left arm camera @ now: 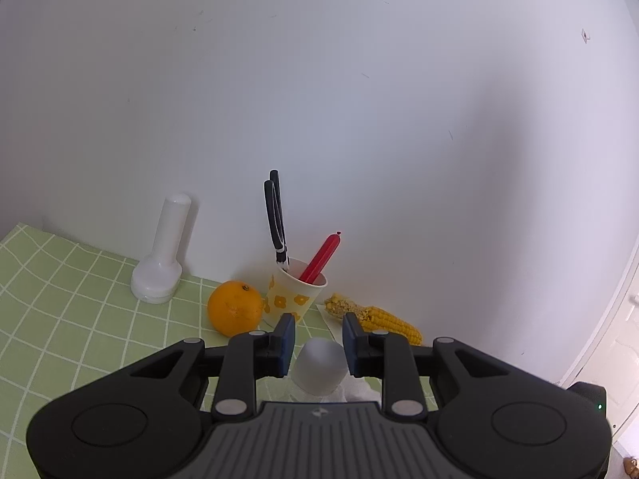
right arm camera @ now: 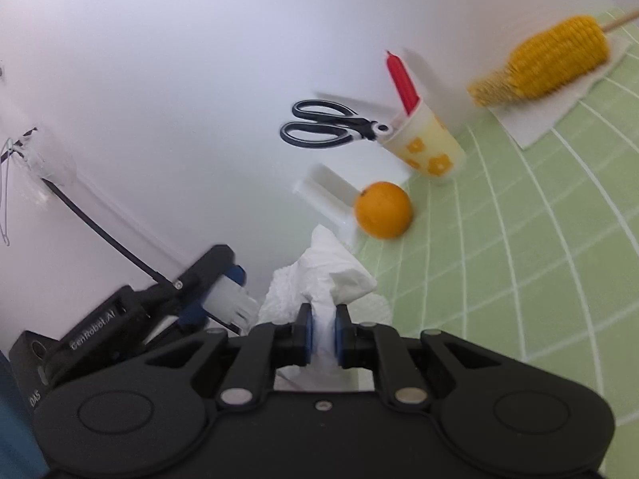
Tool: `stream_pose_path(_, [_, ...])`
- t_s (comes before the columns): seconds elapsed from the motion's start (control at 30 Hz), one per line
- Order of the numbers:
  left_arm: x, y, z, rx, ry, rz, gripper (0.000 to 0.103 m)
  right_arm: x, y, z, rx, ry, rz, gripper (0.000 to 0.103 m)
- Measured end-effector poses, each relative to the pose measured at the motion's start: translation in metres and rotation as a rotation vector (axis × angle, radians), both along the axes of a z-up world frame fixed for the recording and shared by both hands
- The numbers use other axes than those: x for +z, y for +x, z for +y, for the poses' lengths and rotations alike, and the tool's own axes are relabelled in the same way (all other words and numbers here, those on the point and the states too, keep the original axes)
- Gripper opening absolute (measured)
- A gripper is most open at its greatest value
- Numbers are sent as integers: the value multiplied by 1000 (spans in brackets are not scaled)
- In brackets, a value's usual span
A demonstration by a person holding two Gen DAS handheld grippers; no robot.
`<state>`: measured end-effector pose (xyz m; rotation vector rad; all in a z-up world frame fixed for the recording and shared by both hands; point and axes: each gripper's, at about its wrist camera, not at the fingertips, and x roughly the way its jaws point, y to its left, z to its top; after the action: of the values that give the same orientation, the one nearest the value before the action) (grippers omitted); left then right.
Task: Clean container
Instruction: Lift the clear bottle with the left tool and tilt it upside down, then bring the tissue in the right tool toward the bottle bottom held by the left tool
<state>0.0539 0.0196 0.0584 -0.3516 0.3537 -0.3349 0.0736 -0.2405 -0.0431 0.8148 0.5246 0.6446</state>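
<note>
My left gripper [left arm camera: 318,339] holds a small white translucent container [left arm camera: 319,367] between its blue pads; the pads look to touch its sides. In the right wrist view the left gripper [right arm camera: 223,299] shows at the lower left with the container [right arm camera: 233,307] in its jaws. My right gripper [right arm camera: 322,335] is shut on a crumpled white tissue [right arm camera: 319,283], which sits right beside the container. A bit of the tissue [left arm camera: 355,389] also shows under the container in the left wrist view.
On the green checked tablecloth [left arm camera: 80,311] by the white wall stand a tall white bottle [left arm camera: 159,255], an orange [left arm camera: 233,307], a flowered paper cup [left arm camera: 291,295] with black scissors [left arm camera: 275,215] and a red stick, and a corn cob [left arm camera: 375,317] on a napkin.
</note>
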Motion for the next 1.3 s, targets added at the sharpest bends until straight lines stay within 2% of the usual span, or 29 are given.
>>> stream_pose_path(0.07, [-1,0,0,1,-11,2,28,-5,1,5,-3,-52,10,12])
stream_pose_path(0.2, [-1,1,0,4,-22,3,28,-27,2,13,8,-130,94,12])
stream_pose_path(0.37, [-4,11,13,-35,-20,2,28,-25,-5,19,27,-165,104,12])
stream_pose_path(0.63, [-5,10,10,-30,-6,-1,28,-31,-8,19,113,-44,166,12])
stream_pose_path(0.93, [-2,3,5,-27,22,-4,28,-27,-3,-2,129,303,170,12])
stream_pose_path(1.0, [-2,1,5,-27,17,-2,28,-25,-2,-5,128,349,158,12])
stream_pose_path(1.1, [-1,-2,6,-24,12,0,28,-25,1,-3,103,289,158,12])
stream_pose_path(1.3, [3,-10,4,-27,11,0,28,-36,13,-4,55,179,214,12])
